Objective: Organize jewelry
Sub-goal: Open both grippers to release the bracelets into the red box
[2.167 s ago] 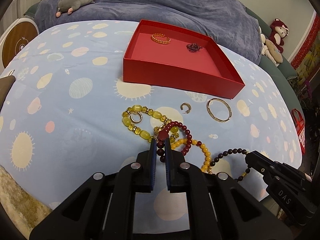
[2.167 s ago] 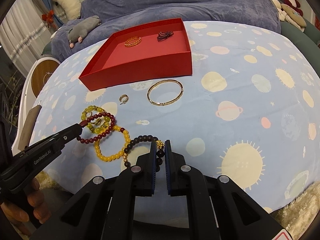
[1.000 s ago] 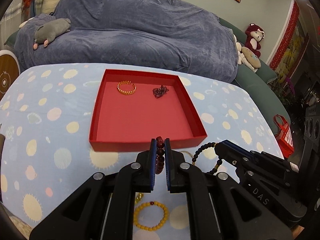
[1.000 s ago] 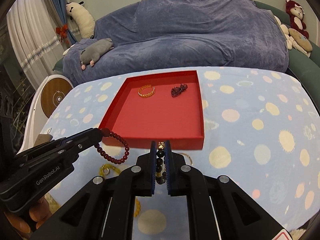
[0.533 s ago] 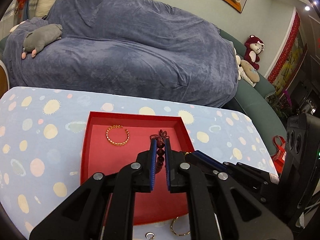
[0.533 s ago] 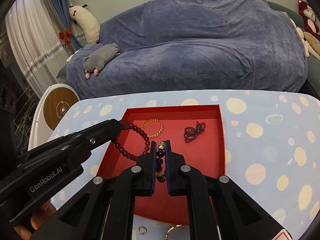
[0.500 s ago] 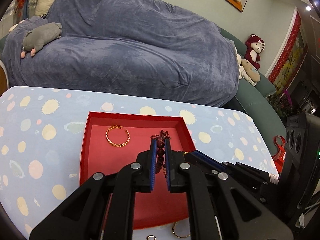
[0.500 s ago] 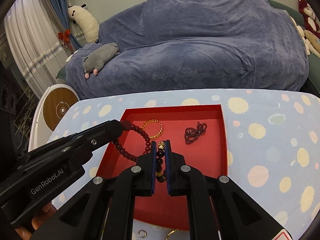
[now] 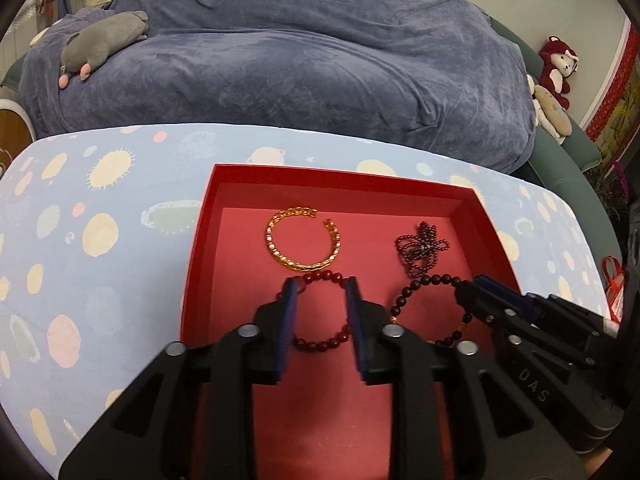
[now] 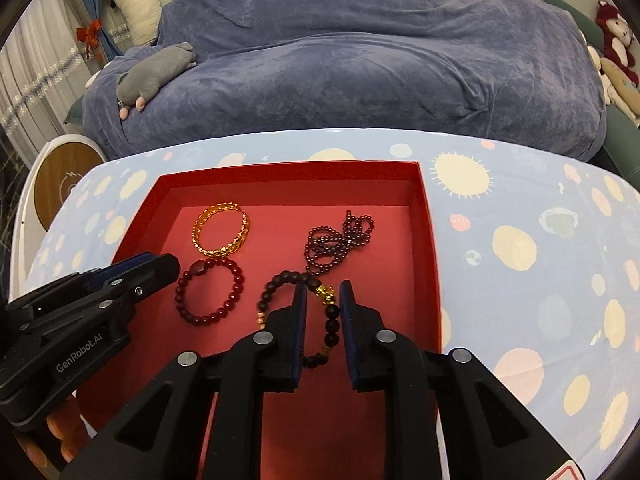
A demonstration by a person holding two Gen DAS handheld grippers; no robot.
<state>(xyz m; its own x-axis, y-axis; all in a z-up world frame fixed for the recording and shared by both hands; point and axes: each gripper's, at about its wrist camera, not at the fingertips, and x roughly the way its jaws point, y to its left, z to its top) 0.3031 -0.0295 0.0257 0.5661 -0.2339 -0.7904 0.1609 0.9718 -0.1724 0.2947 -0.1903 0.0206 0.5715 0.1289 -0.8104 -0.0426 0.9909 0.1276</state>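
Both grippers hang over the red box (image 9: 200, 248) (image 10: 430, 240). My left gripper (image 9: 319, 287) is opening; the dark red bead bracelet (image 9: 320, 342) (image 10: 208, 292) lies on the box floor between its pads, no pad pressing it. My right gripper (image 10: 323, 289) is opening too, with the dark brown bead bracelet (image 10: 332, 320) (image 9: 404, 296), which has a gold charm, lying loose between its pads. Farther back in the box rest a gold bangle (image 9: 304, 240) (image 10: 220, 232) and a bunched dark purple bead string (image 9: 420, 246) (image 10: 340, 236).
The box sits on a light blue cloth (image 9: 100, 216) (image 10: 540, 248) printed with suns and planets. Behind it is a sofa under a blue-grey cover (image 9: 304, 60) with a grey plush toy (image 9: 100, 40) (image 10: 156, 68). Fingers of a hand (image 10: 60, 428) hold the left gripper.
Both grippers came down into the box and their jaws parted, letting go of the two bead bracelets, which now lie on the box floor.
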